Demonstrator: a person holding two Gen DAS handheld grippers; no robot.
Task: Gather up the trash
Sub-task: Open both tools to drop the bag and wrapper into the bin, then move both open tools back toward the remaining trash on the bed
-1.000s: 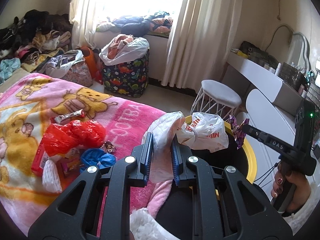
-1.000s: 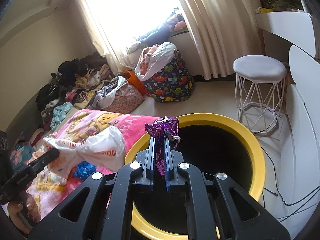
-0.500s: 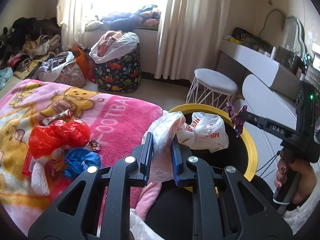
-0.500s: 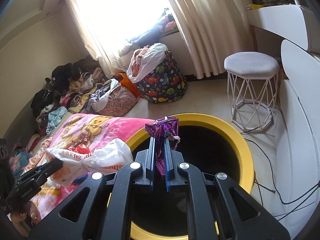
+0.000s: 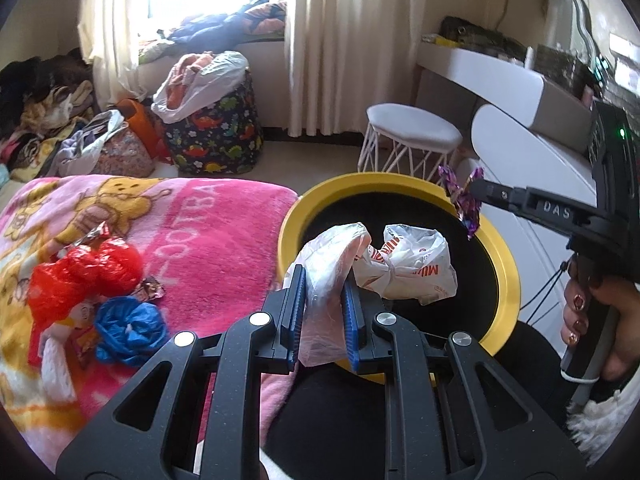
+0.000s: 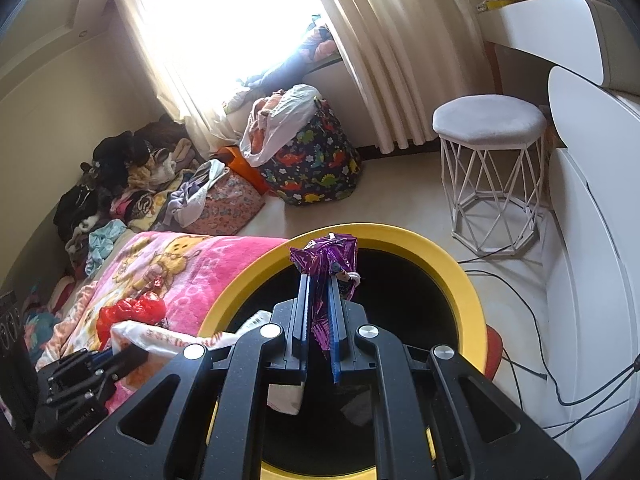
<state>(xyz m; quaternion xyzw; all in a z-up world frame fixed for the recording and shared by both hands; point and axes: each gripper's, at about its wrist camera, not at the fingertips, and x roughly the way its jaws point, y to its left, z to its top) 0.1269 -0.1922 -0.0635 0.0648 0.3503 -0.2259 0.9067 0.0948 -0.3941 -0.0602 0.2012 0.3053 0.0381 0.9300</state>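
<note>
Trash bin (image 5: 506,280), yellow-rimmed, frame centre: left claw (image 5: 322,280) pinches white plastic bag (image 5: 404,264) & right claw (image 6: 319,292) clamps purple wrapper (image 6: 326,256), both over opening, prob. for drop. More trash on pink blanket (image 5: 216,232), frame left.

The bin (image 6: 468,292) mouth gapes open, hemmed by blanket (image 5: 208,240) and stool (image 6: 490,168).

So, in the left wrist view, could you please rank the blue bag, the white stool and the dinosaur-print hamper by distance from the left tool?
1. Blue bag, on the blanket, left of the left tool.
2. White stool, beyond the bin, right.
3. Dinosaur-print hamper, by the window, left.
</note>
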